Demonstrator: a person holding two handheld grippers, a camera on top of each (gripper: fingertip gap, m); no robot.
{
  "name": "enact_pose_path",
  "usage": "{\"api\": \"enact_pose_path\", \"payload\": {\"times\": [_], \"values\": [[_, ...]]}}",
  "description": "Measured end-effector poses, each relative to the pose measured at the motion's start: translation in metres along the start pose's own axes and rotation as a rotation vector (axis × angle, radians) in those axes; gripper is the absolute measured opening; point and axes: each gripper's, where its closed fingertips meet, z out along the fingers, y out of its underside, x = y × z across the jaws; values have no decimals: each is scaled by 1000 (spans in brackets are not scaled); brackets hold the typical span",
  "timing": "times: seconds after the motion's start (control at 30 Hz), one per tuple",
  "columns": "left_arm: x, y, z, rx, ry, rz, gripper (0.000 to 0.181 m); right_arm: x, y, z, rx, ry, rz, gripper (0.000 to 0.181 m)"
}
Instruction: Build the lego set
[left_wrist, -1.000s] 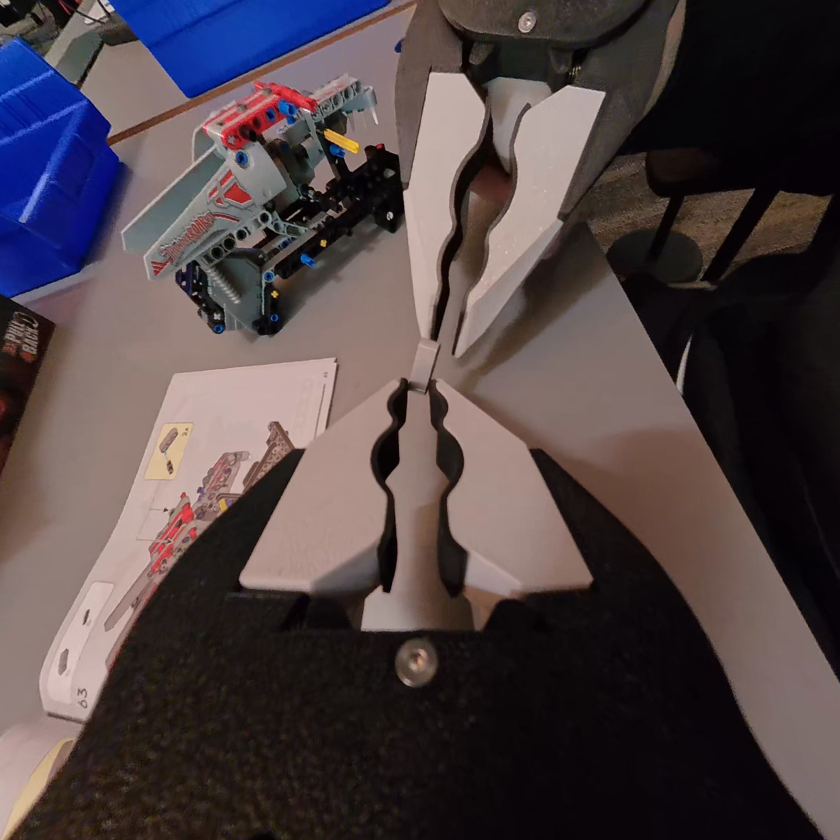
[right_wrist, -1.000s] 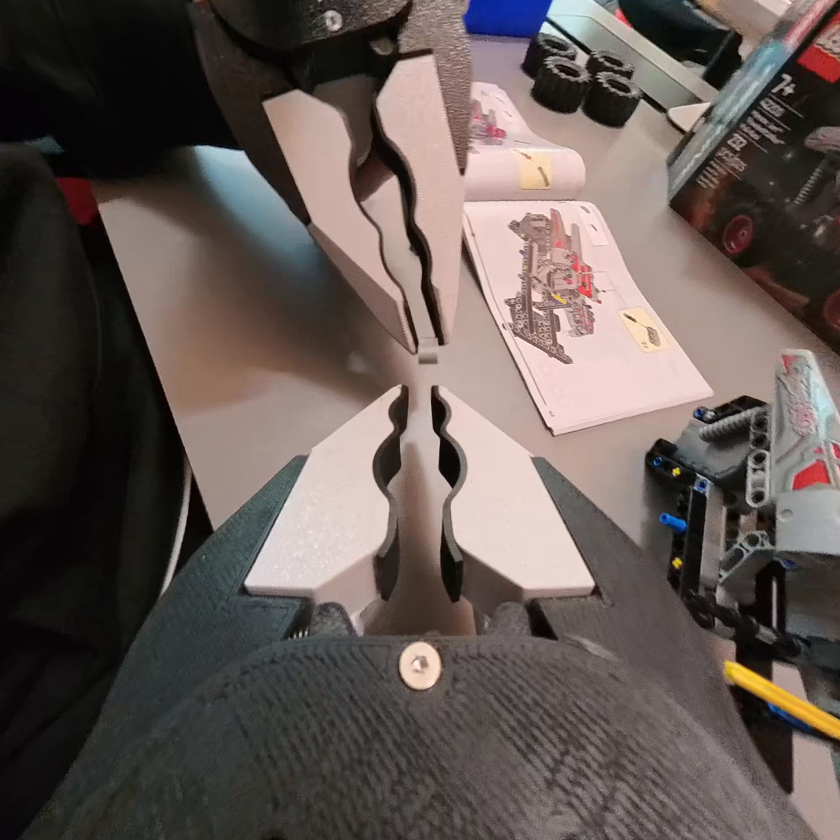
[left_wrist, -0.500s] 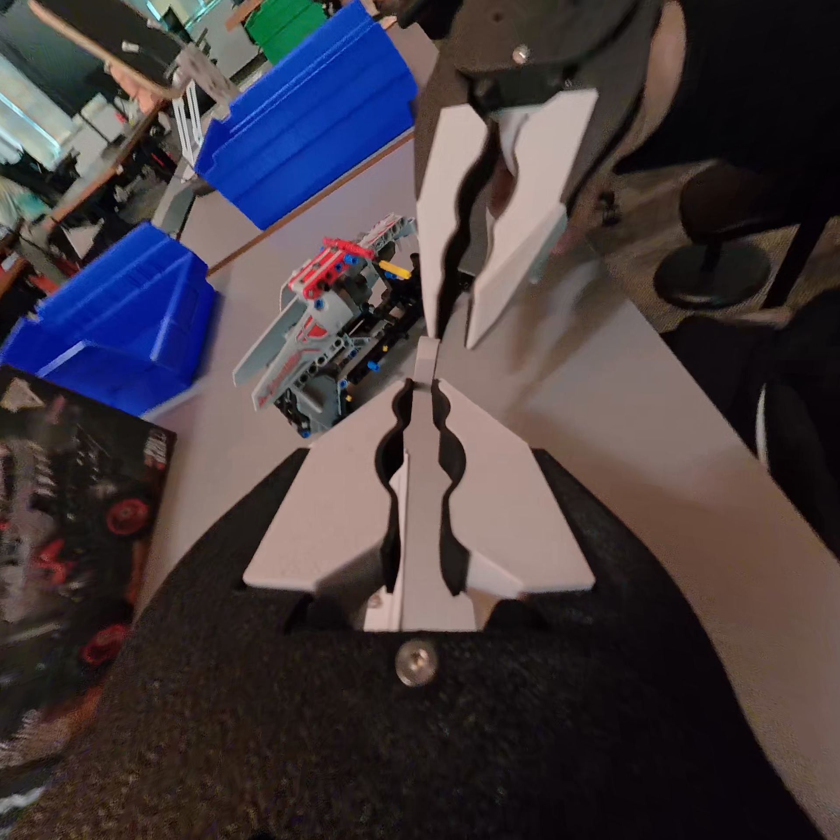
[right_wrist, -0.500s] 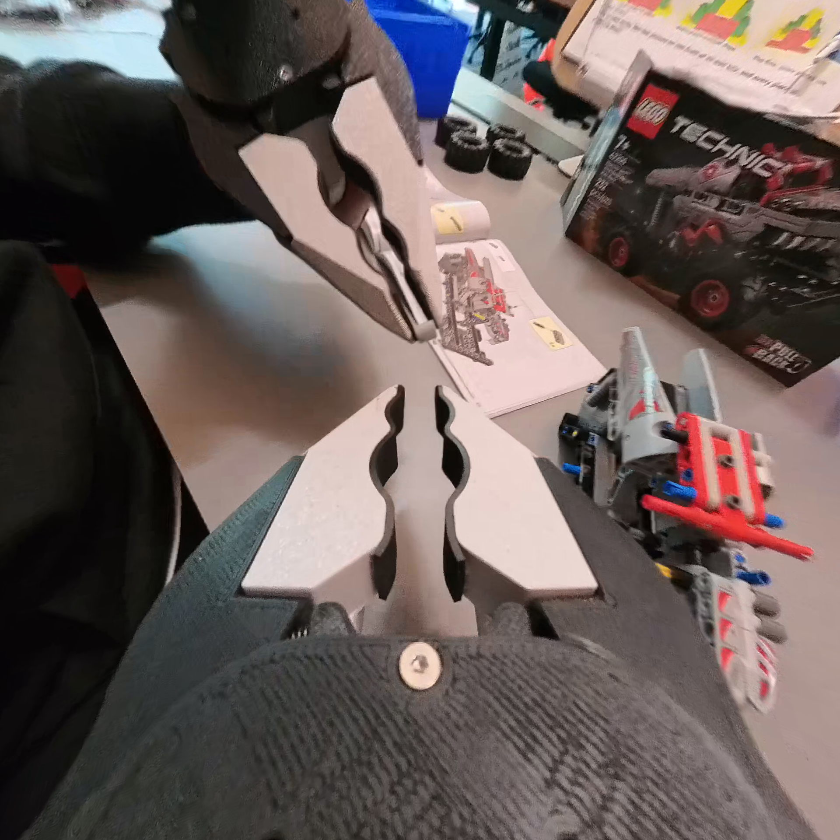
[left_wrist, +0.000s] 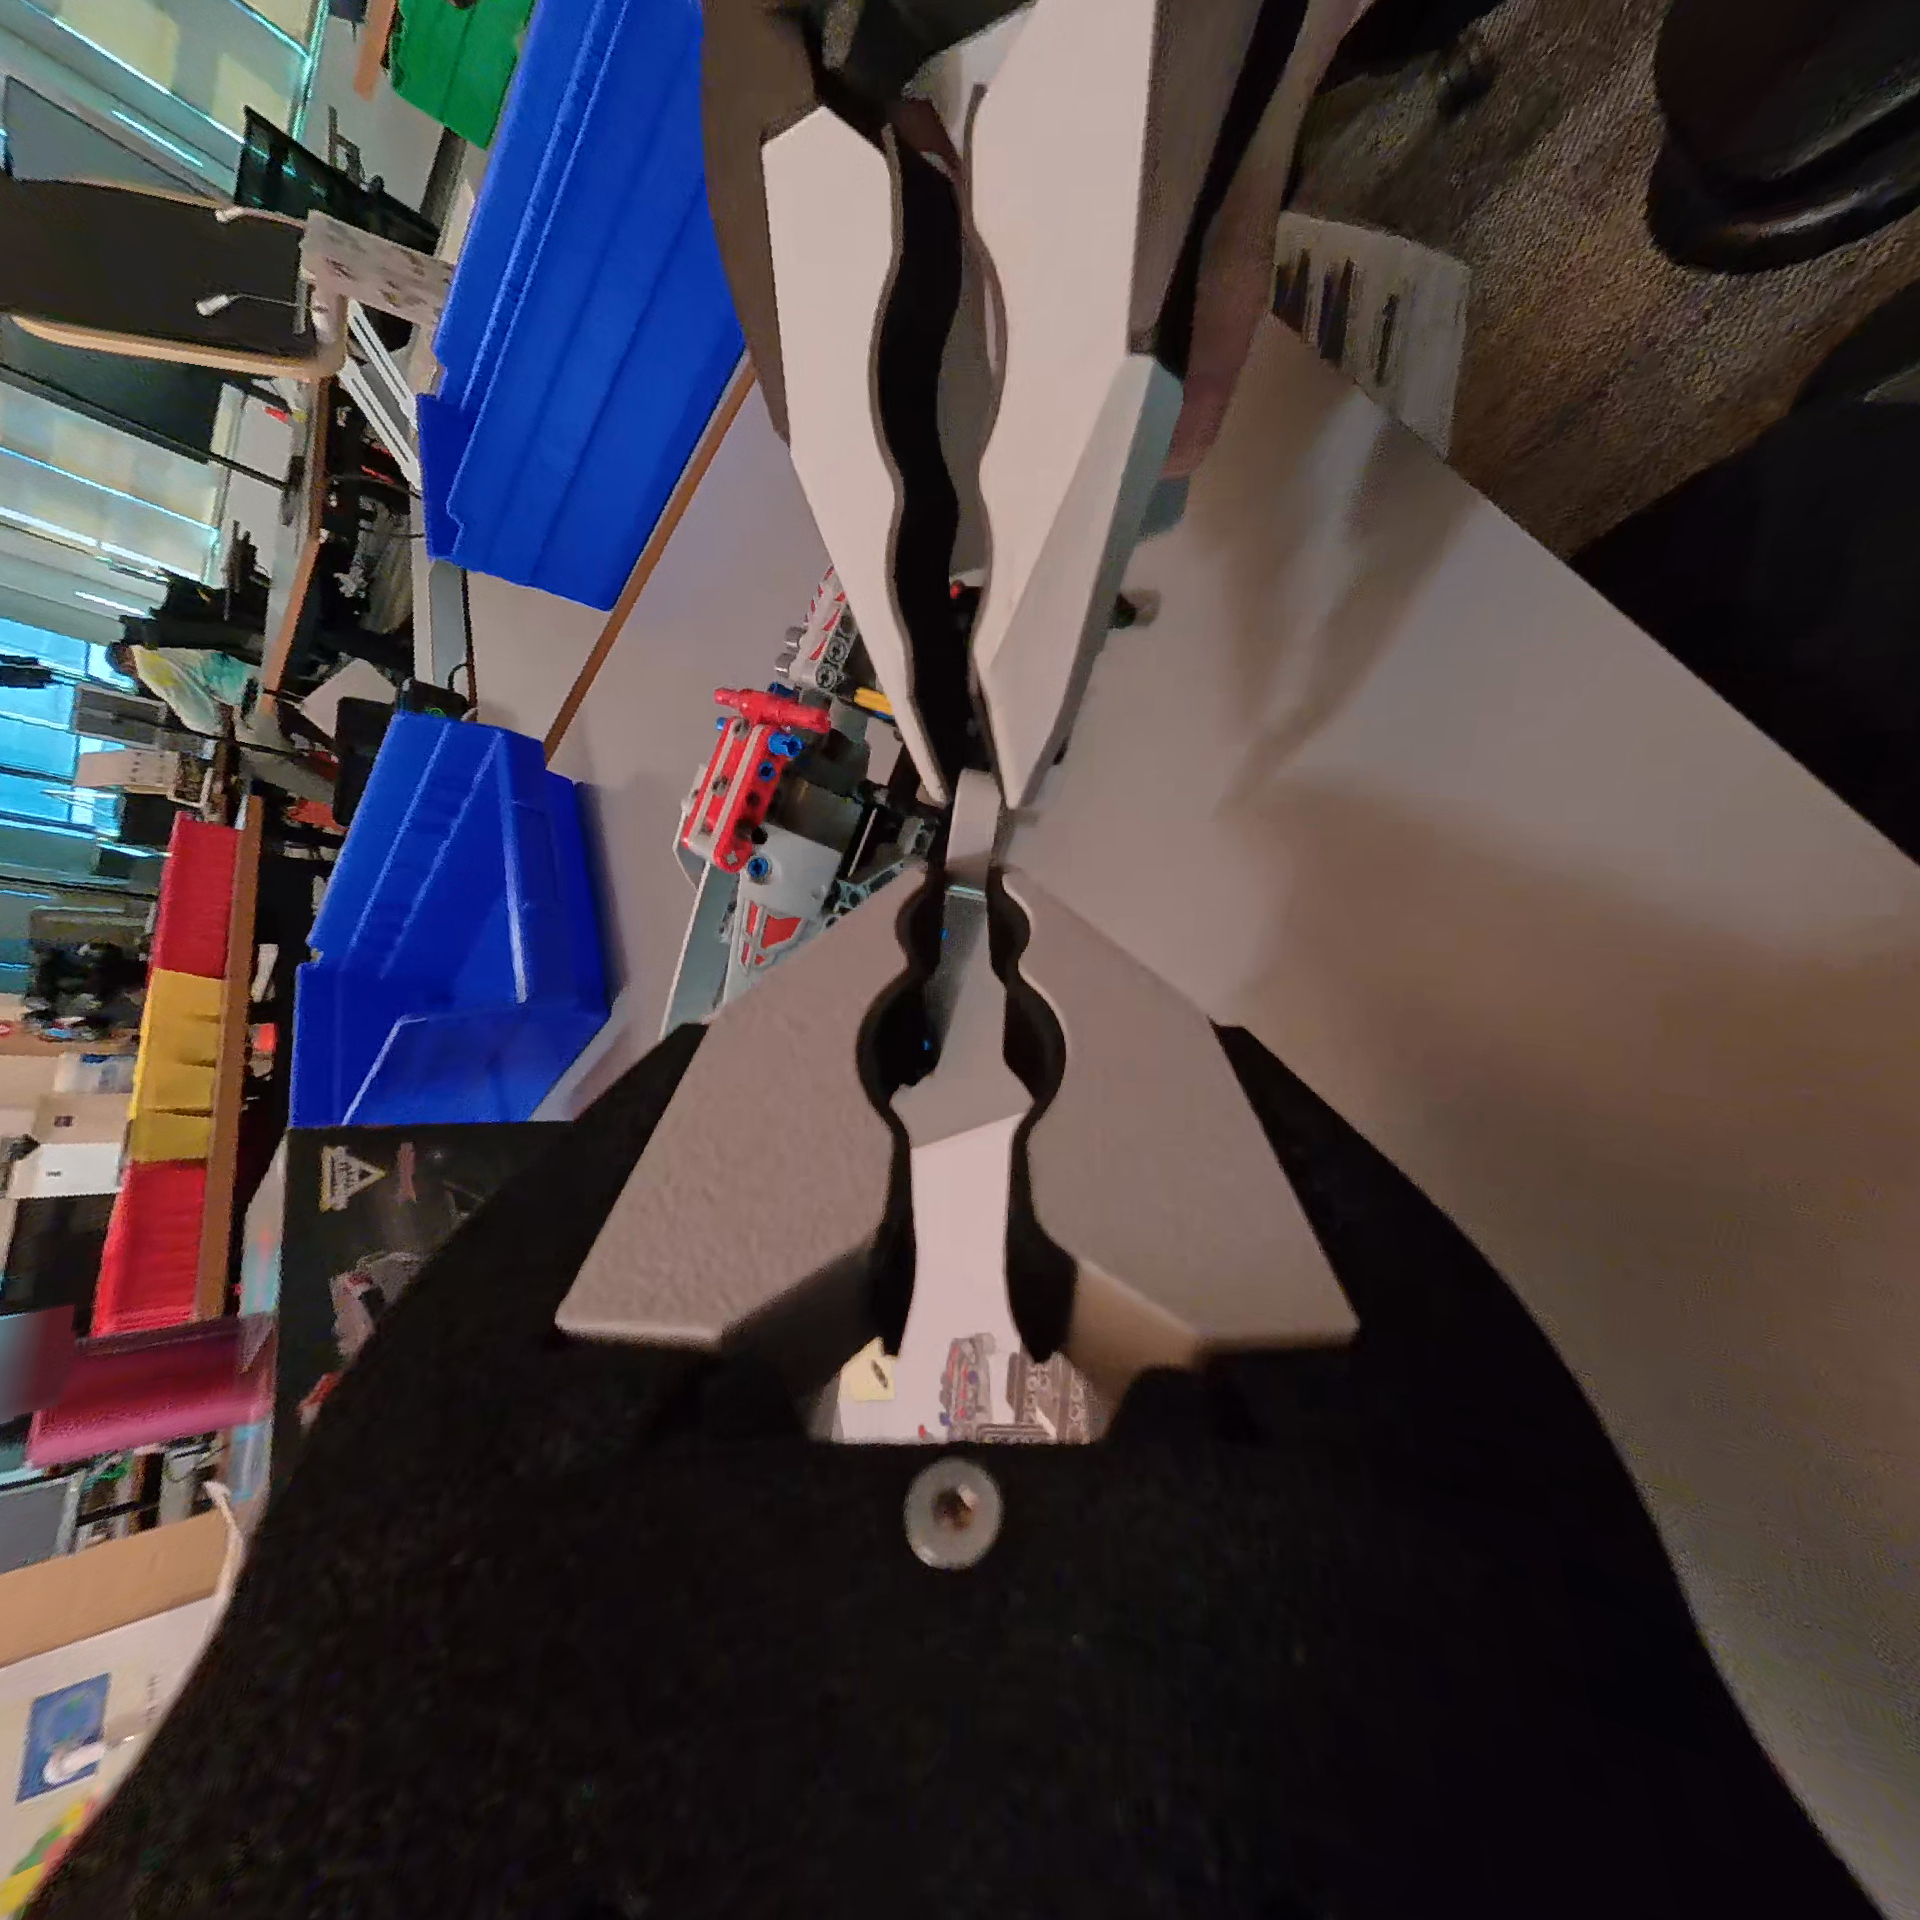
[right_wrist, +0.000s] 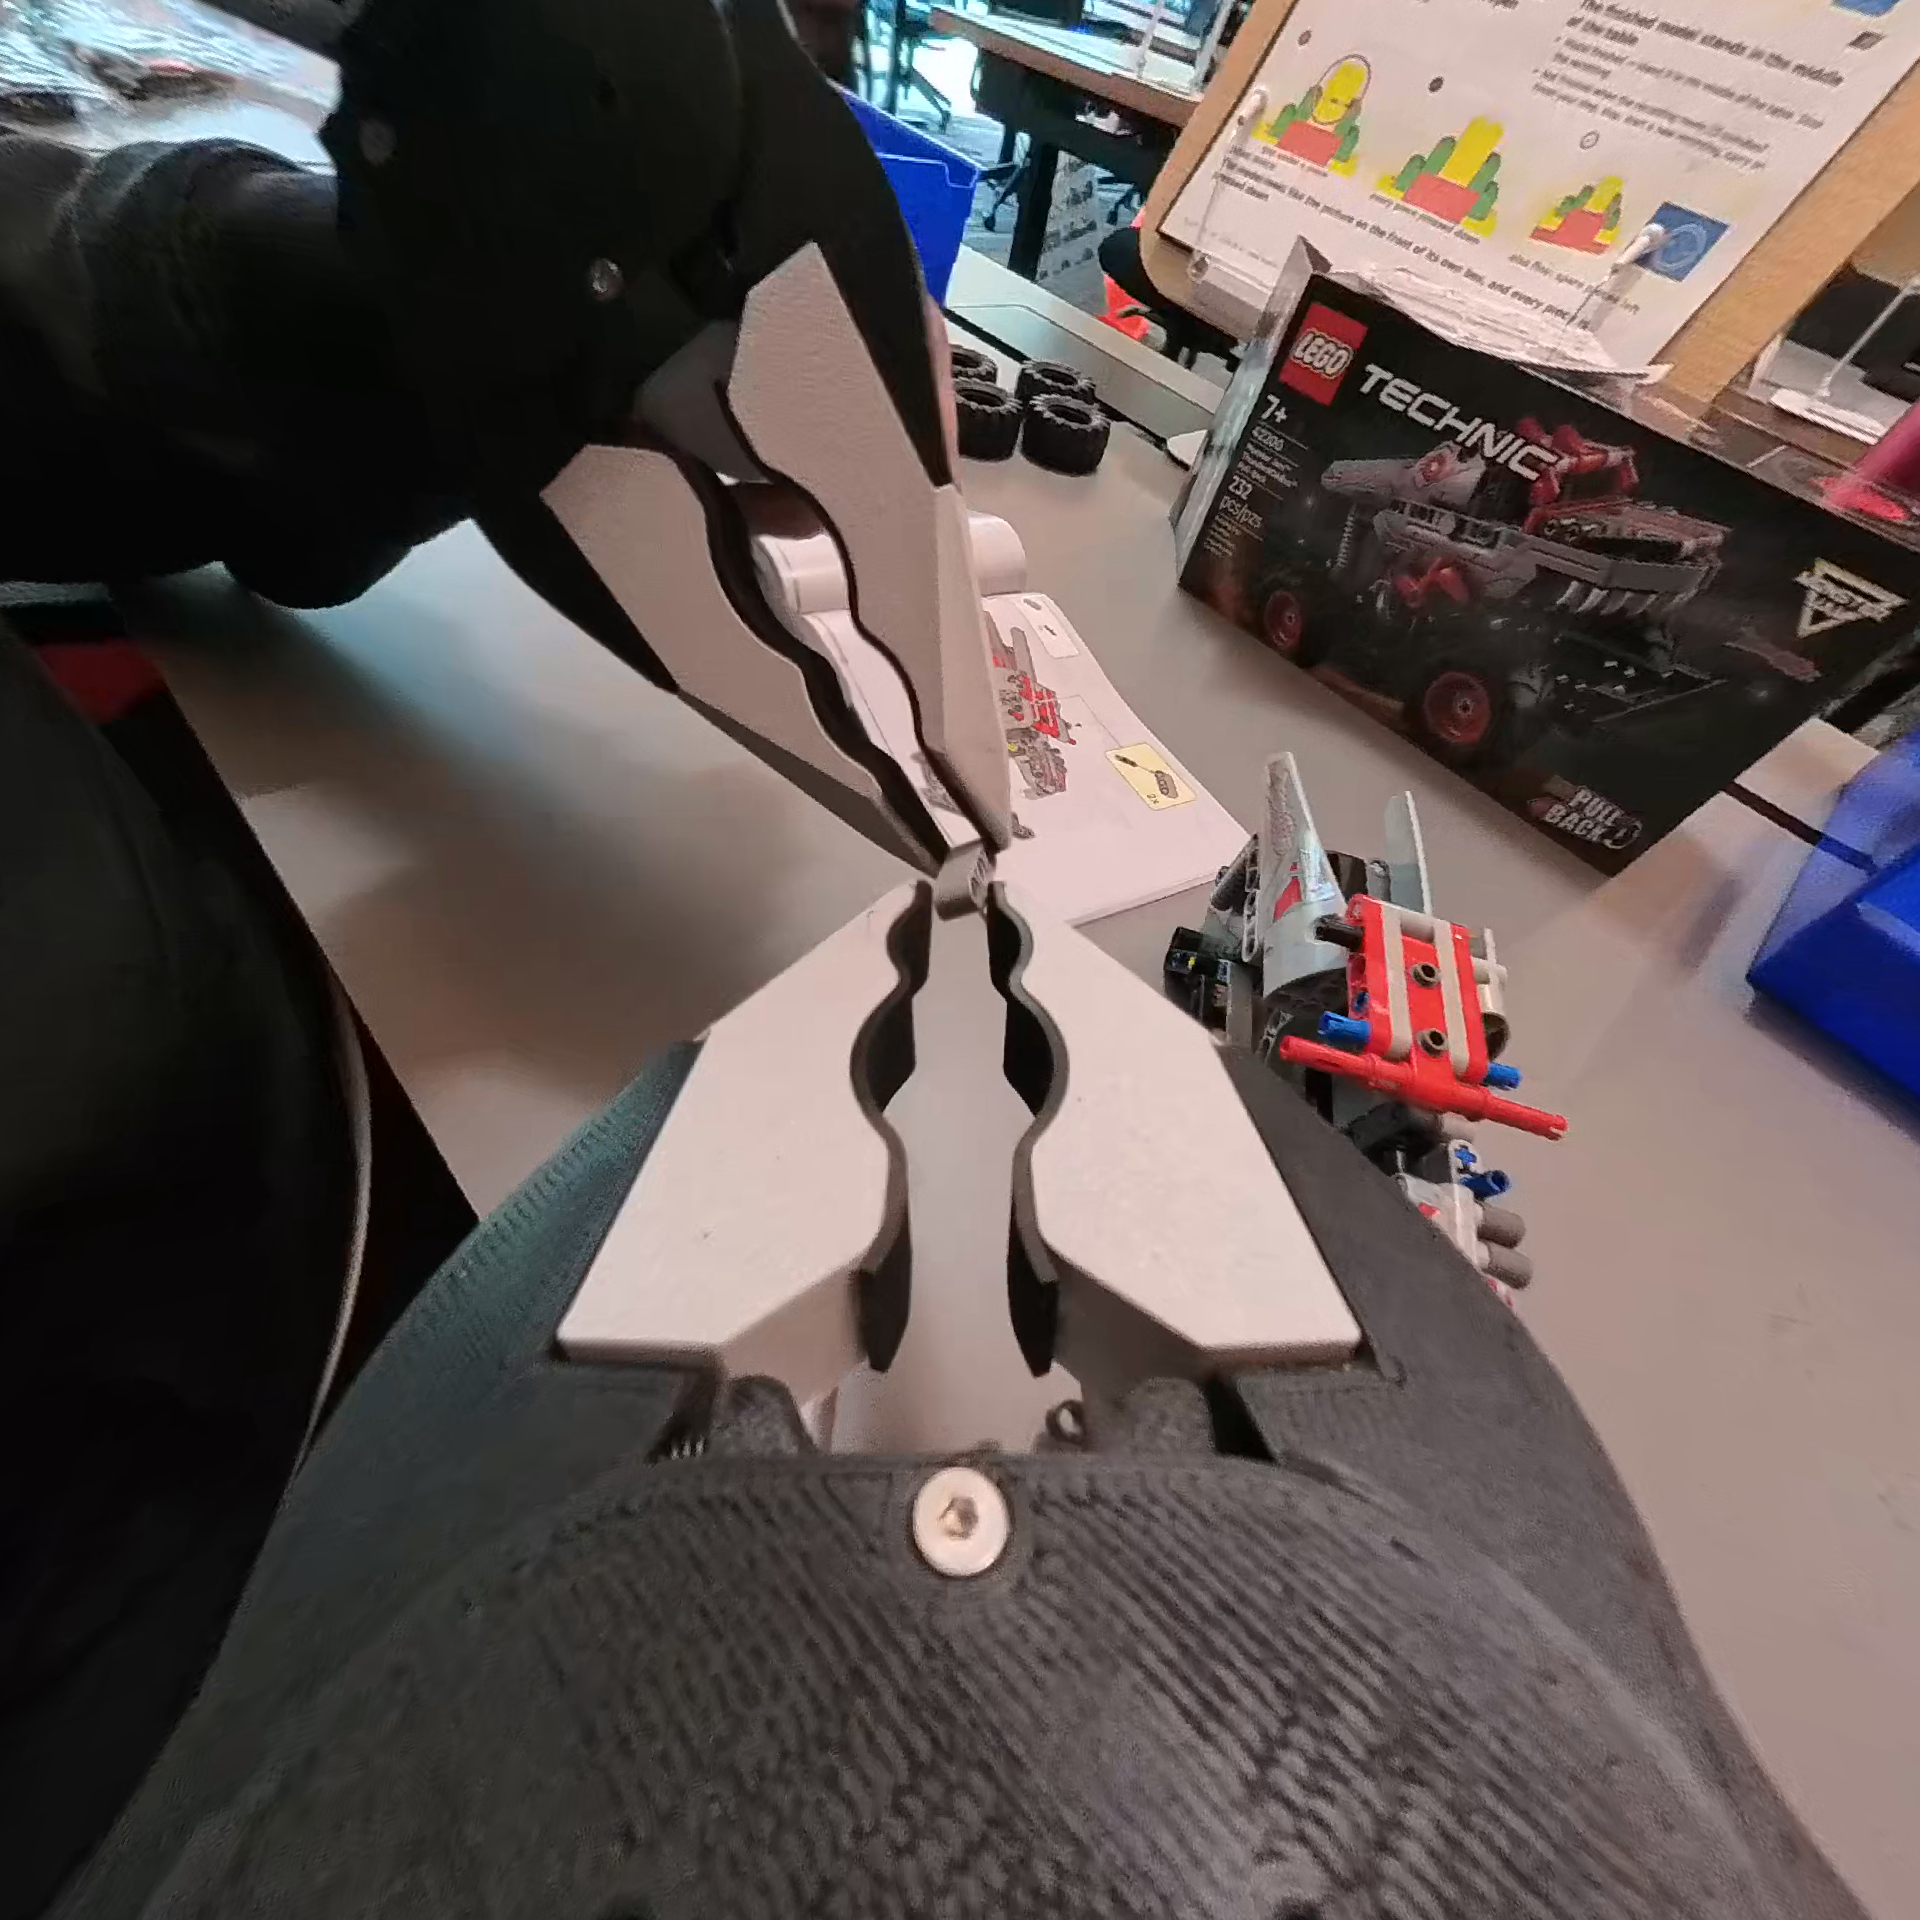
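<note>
A small grey Lego piece (left_wrist: 971, 831) is held above the table between both grippers, which meet tip to tip. My left gripper (left_wrist: 963, 883) is shut on one end of it. My right gripper (right_wrist: 958, 899) has its tips against both sides of the piece's (right_wrist: 962, 881) other end. In the right wrist view the left gripper (right_wrist: 961, 847) comes down from the upper left. In the left wrist view the right gripper (left_wrist: 971, 800) comes down from above. The part-built grey, red and black Lego model (right_wrist: 1403, 997) stands on the table to the right, also in the left wrist view (left_wrist: 758, 790).
The open instruction booklet (right_wrist: 1122, 821) lies behind the grippers. The set's dark box (right_wrist: 1558, 582) stands at the back right, with black tyres (right_wrist: 1029, 416) behind. Blue bins (left_wrist: 582, 312) sit beyond the model, one at the right (right_wrist: 1849, 935). The table edge (left_wrist: 1558, 582) is close by.
The left gripper has carried the grey piece down to the right gripper's tips, which were apart from it half a second ago. Both grippers have lifted and tilted.
</note>
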Motion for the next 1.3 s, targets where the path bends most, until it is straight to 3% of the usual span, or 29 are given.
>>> {"api": "enact_pose_path", "payload": {"times": [0.23,0.37,0.57,0.67,0.9,1.03,1.3], "values": [[5,0,7,-21,9,-71,6,-1,13,-1,-59,-5,-63,8],[-5,-5,3,-6,-227,-139,10,3,15,-11,-63,-10,-57,8],[-5,10,0,-108,-470,-67,13,31,13,-21,25,36,308,7],[-13,10,-3,-144,-556,27,13,30,12,-18,56,-18,513,7],[-33,2,-9,-183,-678,214,14,23,10,-15,59,-60,578,7],[-42,-3,-8,-211,-716,321,13,22,0,-16,134,-112,654,7],[-49,-10,-6,-200,-730,373,5,18,-7,-18,195,-179,719,7]]}}
